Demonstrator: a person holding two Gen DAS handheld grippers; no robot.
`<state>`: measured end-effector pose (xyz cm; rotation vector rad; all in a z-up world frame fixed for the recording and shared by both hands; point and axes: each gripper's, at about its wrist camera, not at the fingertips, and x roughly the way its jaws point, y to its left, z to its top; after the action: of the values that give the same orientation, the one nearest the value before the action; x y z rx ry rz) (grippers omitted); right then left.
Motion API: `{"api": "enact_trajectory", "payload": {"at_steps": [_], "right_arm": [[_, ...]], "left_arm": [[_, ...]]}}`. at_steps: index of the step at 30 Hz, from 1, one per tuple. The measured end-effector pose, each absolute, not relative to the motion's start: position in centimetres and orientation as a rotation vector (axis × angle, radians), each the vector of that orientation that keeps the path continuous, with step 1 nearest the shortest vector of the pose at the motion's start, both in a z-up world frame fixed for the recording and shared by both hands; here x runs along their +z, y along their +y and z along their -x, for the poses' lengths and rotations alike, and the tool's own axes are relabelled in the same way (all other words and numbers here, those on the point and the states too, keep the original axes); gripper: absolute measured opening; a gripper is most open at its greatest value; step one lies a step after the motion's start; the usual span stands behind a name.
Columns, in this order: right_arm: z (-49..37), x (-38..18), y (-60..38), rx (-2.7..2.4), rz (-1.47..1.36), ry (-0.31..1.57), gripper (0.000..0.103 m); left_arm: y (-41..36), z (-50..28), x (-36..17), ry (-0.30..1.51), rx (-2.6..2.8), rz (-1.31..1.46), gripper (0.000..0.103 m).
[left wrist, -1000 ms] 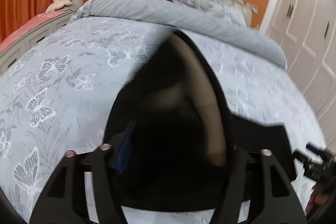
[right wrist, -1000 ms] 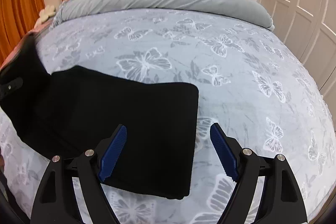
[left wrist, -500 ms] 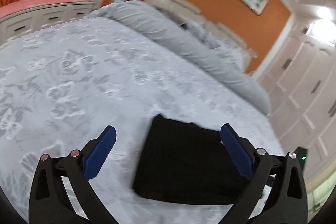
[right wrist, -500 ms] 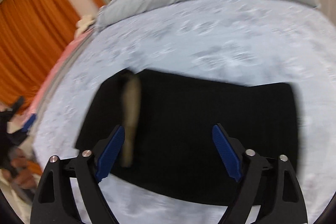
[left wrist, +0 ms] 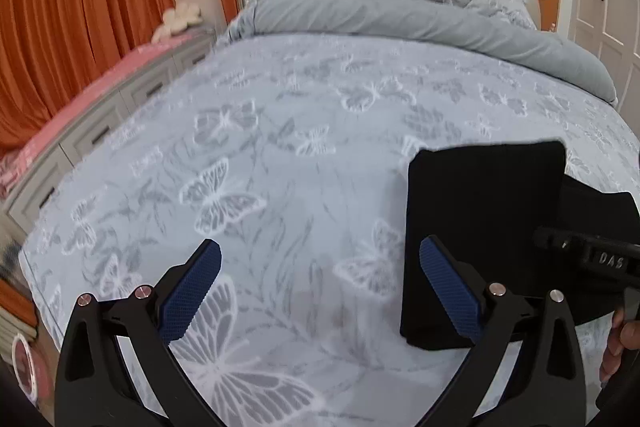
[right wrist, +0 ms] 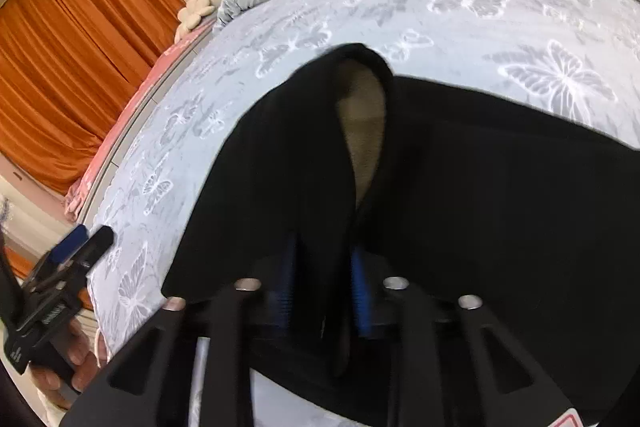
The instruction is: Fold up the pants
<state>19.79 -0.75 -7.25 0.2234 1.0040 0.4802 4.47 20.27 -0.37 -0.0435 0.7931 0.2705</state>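
Big bed, butterfly bedspread [left wrist: 280, 155] filling the view, rolled grey duvet [left wrist: 420, 23] at twelve o'clock. The black pants [left wrist: 484, 211] lie folded on the spread at three o'clock, their right part cut off behind the other tool. The left gripper [left wrist: 320, 291] gapes wide, empty. The right gripper [right wrist: 323, 287] has just been closing, its blue pads pinching a raised fold of pants, pale lining [right wrist: 362, 131] showing; fabric hides most of the pads.

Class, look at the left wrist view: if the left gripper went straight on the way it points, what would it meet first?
Probably the butterfly-print bedspread. The open left gripper has only bedding ahead; the black pants lie off to its right.
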Motion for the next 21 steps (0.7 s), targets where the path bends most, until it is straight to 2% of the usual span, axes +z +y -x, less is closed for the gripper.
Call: {"api": "enact_trajectory", "payload": {"at_steps": [2,6,12,16,18,20,21], "right_arm": [[-19.6,-5.9,-0.6,0.517,-0.241,0.980,0.013],[-18.4,-1.1,-1.7,0.583,-0.265,0.872,0.011],[-16.8,3.0,-9.2,0.474,-0.280,0.742,0.011],[-16.9,0.5,-15.1,0.294,-0.225,0.825,0.011],[-18.3,-3.8,-16.9,0.234,-0.234,0.965,0.012],[-19.1,-6.4,-17.7,0.219,-0.253,1.038,0.020],[-19.2,-6.6,-17.9,0.234,-0.265,1.042,0.021]], "left_arm": [[20.7,-4.6,-0.6,0.810,0.266,0.079,0.098],[20.8,-5.1,-0.7,0.811,0.290,0.092,0.098],[18.8,-5.6,-1.0,0.814,0.291,0.046,0.098],[17.0,-6.0,-1.2,0.825,0.256,0.033,0.098],[16.1,-6.3,-1.2,0.833,0.225,0.043,0.098],[15.1,-6.6,-1.3,0.847,0.184,0.066,0.098],[14.8,-6.7,-1.4,0.855,0.169,0.078,0.098]]}}
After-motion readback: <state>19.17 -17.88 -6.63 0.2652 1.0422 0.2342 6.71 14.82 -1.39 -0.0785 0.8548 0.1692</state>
